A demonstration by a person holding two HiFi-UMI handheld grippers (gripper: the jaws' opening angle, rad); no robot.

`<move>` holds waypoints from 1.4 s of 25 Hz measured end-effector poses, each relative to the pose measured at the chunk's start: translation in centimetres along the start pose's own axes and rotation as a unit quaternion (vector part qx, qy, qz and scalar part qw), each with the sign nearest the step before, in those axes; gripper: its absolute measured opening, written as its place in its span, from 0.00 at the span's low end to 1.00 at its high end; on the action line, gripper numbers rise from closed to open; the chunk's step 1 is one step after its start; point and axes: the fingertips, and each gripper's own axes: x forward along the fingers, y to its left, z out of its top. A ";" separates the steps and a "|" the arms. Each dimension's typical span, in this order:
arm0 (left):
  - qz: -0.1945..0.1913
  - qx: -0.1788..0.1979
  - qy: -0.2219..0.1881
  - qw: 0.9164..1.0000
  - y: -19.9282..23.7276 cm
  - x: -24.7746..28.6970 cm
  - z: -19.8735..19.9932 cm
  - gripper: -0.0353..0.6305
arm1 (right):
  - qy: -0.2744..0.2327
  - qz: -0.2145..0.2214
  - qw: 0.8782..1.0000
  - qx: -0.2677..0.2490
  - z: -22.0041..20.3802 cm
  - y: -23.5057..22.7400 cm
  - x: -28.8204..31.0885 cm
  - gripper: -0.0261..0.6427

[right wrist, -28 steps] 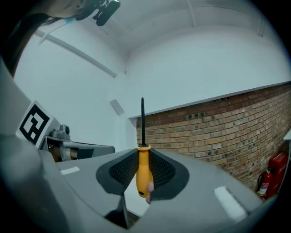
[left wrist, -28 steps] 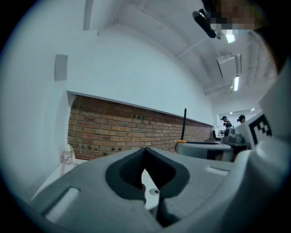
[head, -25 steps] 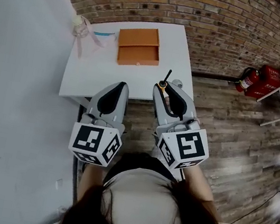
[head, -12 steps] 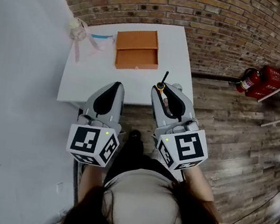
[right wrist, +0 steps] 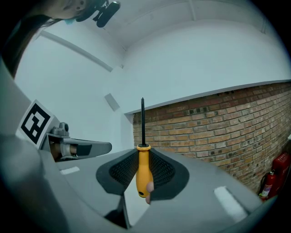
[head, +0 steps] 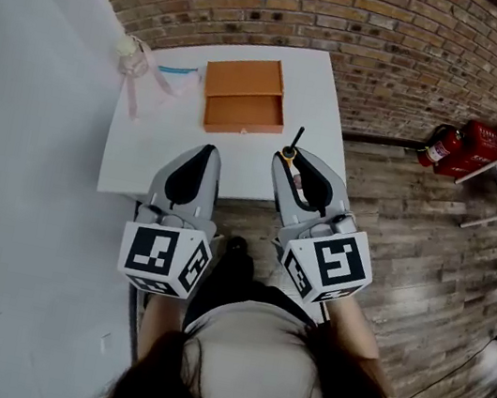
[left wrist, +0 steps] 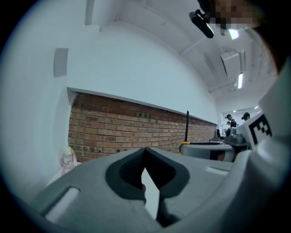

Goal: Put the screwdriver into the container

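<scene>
My right gripper (head: 294,158) is shut on a yellow-handled screwdriver (head: 292,144), whose black shaft points away over the white table (head: 144,142). In the right gripper view the screwdriver (right wrist: 142,170) stands upright between the closed jaws of the right gripper (right wrist: 143,157). The orange container (head: 245,96), an open shallow box, lies on the far middle of the table, beyond both grippers. My left gripper (head: 201,152) hovers over the table's near edge, left of the right one. In the left gripper view the left gripper (left wrist: 144,152) has its jaw tips touching with nothing between them.
A small clear bottle with a pink ribbon (head: 132,58) and a pale blue item (head: 178,68) sit at the table's far left. A brick wall (head: 356,22) runs behind the table. Red fire extinguishers (head: 458,145) stand on the wooden floor to the right.
Both grippers sit slightly further from the container in the picture as the head view shifted; the right gripper still holds the screwdriver and the left stays shut.
</scene>
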 end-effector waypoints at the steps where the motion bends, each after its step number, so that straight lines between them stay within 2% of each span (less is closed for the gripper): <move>1: 0.000 0.000 0.000 1.000 0.5 0.3 0.0 0.05 | 0.000 0.001 1.000 -0.001 0.0 0.0 0.6 0.15; 23: -0.020 -0.015 0.009 1.000 10.5 6.3 -0.2 0.05 | 0.021 -0.031 0.999 -0.011 -0.4 -0.6 11.5 0.15; 35: -0.040 -0.021 0.006 0.999 13.2 7.7 0.3 0.05 | 0.036 -0.041 0.998 -0.026 -0.8 0.0 14.7 0.15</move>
